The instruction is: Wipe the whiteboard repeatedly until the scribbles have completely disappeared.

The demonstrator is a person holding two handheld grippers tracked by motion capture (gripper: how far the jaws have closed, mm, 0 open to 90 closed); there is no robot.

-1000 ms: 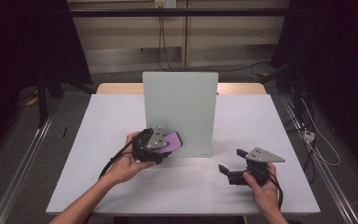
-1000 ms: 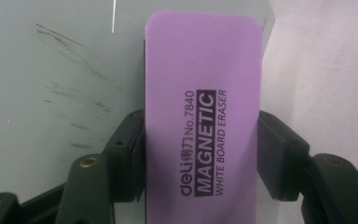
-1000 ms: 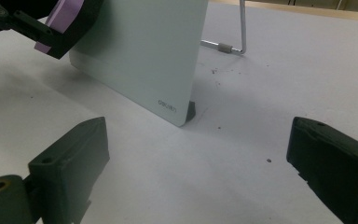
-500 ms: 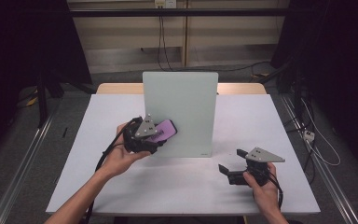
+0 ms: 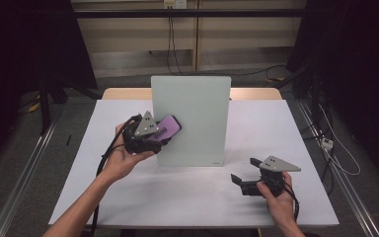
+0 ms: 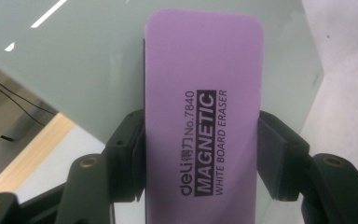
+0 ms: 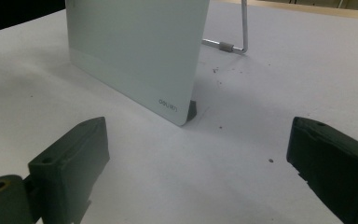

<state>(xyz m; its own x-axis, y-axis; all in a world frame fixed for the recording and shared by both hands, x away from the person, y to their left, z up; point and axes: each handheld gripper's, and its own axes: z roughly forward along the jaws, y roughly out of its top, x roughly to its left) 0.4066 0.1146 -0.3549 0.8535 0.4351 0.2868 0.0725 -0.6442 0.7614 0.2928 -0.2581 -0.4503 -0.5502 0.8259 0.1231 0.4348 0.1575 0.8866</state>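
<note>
A purple magnetic whiteboard eraser (image 6: 205, 116) is clamped between the jaws of my left gripper (image 5: 153, 132), which is shut on it. The eraser (image 5: 166, 127) is held up against the left part of a pale green glass board (image 5: 192, 118) that stands upright at the table's middle. The board (image 6: 98, 70) is close behind the eraser in the left gripper view. My right gripper (image 5: 246, 181) rests low on the table at the front right, open with nothing between its jaws. The board (image 7: 135, 51) stands ahead of it, on a metal wire stand (image 7: 233, 32).
The white table (image 5: 103, 187) carries the board and both hands. A wooden edge (image 5: 123, 93) shows at the table's back. Cables (image 5: 325, 143) run on the floor to the right. Small dark specks (image 7: 270, 161) lie on the table near the board's corner.
My left gripper has lifted the eraser up and to the left along the board's face. The right gripper has stayed where it was.
</note>
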